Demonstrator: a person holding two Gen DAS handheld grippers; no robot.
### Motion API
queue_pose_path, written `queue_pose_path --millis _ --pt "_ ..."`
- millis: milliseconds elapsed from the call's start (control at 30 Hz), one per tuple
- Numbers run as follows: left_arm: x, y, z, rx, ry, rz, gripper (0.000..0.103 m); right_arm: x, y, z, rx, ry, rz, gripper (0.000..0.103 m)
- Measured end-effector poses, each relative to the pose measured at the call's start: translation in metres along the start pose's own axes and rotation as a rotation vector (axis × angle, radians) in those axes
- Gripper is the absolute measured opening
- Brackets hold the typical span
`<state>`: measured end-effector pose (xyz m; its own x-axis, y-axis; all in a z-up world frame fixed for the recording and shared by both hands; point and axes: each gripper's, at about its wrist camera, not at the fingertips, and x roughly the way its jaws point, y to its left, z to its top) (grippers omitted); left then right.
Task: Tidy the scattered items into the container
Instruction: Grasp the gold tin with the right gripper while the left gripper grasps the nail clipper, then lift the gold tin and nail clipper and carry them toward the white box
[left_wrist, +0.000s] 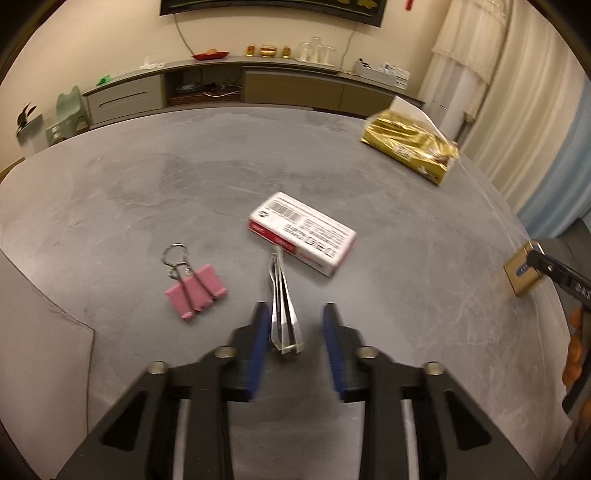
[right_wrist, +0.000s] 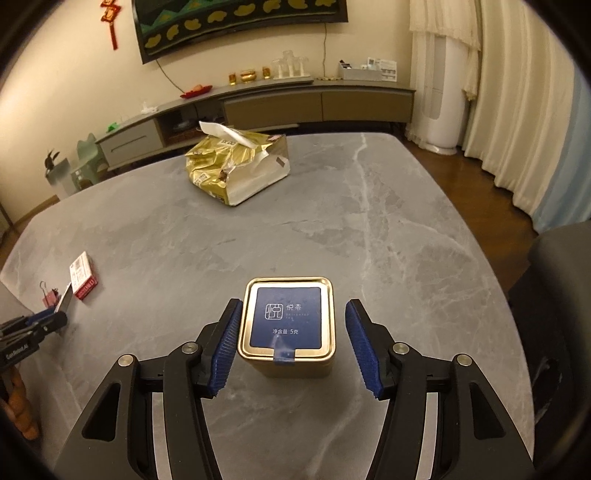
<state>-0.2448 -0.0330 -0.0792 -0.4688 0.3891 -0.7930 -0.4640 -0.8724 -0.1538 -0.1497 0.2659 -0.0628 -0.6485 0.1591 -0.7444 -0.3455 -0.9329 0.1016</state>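
Observation:
My left gripper (left_wrist: 295, 308) stands open low over the grey table, with a clear, narrow, tweezer-like clip (left_wrist: 284, 314) lying between its blue pads, touching neither. A pink binder clip (left_wrist: 195, 291) lies to its left, and a white and red small box (left_wrist: 303, 232) lies just ahead. My right gripper (right_wrist: 293, 301) is open around a gold tin with a blue lid (right_wrist: 290, 325). The left pad is almost at the tin's side and the right pad stands apart. The right wrist view also shows the left gripper (right_wrist: 55, 321), pink clip (right_wrist: 50, 295) and box (right_wrist: 83, 277) at far left.
A crumpled gold tissue pack (right_wrist: 238, 166) sits at the table's far side. A lighter grey flat panel (left_wrist: 37, 332) covers the table's near left corner. A dark chair (right_wrist: 554, 295) stands past the right edge. A person's orange sleeve (right_wrist: 18, 406) shows at lower left.

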Motion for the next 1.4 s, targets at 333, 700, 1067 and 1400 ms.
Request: queue_pose_path --millis 333,700,1067,1400 --pt "-0.004 0.014 -0.002 -0.047 0.008 -0.053 0.017 0.002 0.003 -0.009 -0.015 -0.02 0.014 0.052" --pt "-0.024 0.004 -0.013 -0.046 -0.024 -0.026 0.016 -0.021 0.005 -0.03 -0.002 -0.026 0.062 0.052" --pt "-0.047 -0.012 -0.039 -0.048 -0.059 -0.008 0.014 -0.052 0.017 -0.061 -0.023 -0.011 0.112 0.052" --pt "-0.036 -0.034 -0.056 0.06 -0.005 0.072 0.018 -0.061 0.026 -0.079 -0.042 0.009 0.136 0.052"
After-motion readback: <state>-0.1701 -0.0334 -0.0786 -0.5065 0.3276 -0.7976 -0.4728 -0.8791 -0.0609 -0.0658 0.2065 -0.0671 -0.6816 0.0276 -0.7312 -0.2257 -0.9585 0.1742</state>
